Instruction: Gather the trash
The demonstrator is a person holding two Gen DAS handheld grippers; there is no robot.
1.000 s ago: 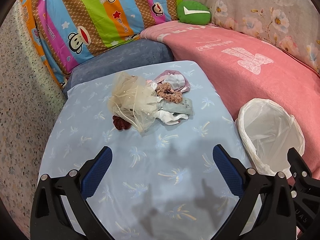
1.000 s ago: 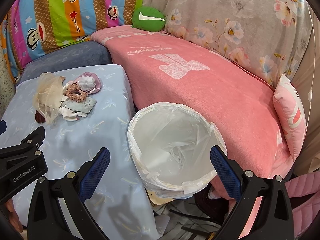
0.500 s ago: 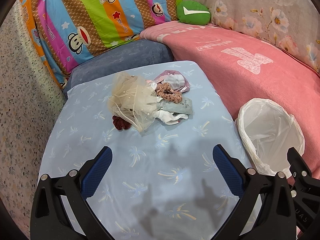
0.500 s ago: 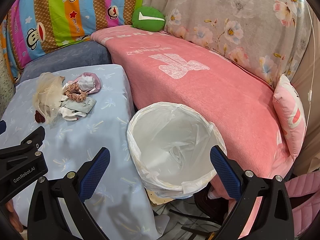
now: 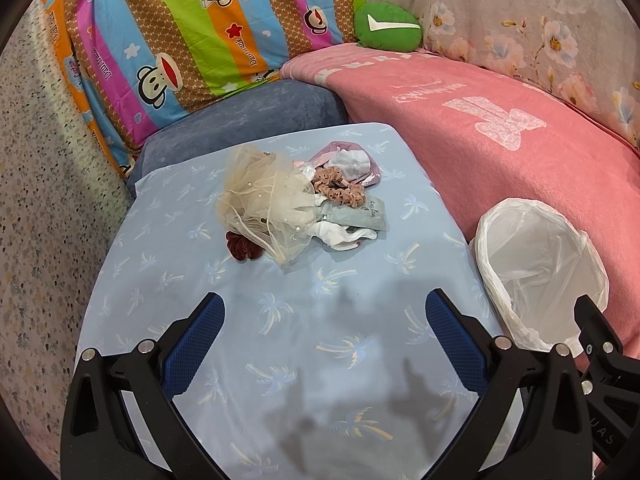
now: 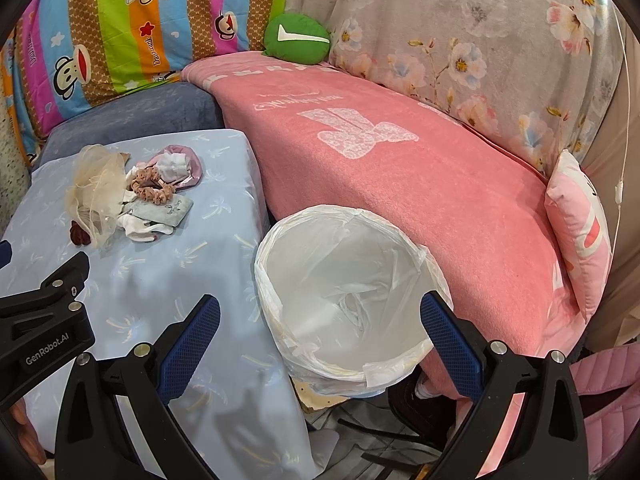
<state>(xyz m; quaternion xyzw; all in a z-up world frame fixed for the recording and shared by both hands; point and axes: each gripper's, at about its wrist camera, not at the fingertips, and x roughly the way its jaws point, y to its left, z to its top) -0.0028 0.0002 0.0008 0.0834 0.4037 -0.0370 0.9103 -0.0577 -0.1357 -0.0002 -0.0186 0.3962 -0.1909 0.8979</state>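
A small heap of trash lies on the light blue table (image 5: 304, 340): a cream tulle bundle (image 5: 264, 204), a dark red scrunchie (image 5: 242, 246), a brown scrunchie (image 5: 340, 190), a grey-green packet (image 5: 360, 214), white socks (image 5: 348, 236) and a pink cap (image 5: 348, 162). The same cream tulle bundle (image 6: 98, 190) shows far left in the right wrist view. A bin lined with a white bag (image 6: 344, 296) stands beside the table, empty. My left gripper (image 5: 324, 328) hovers open over the table, short of the heap. My right gripper (image 6: 320, 328) hangs open above the bin.
A pink blanket (image 6: 400, 168) covers the sofa behind the bin, with a green cushion (image 6: 298, 40), a striped monkey-print pillow (image 5: 192, 40) and a pink pillow (image 6: 580, 224). Cables lie on the floor (image 6: 372, 440) under the bin.
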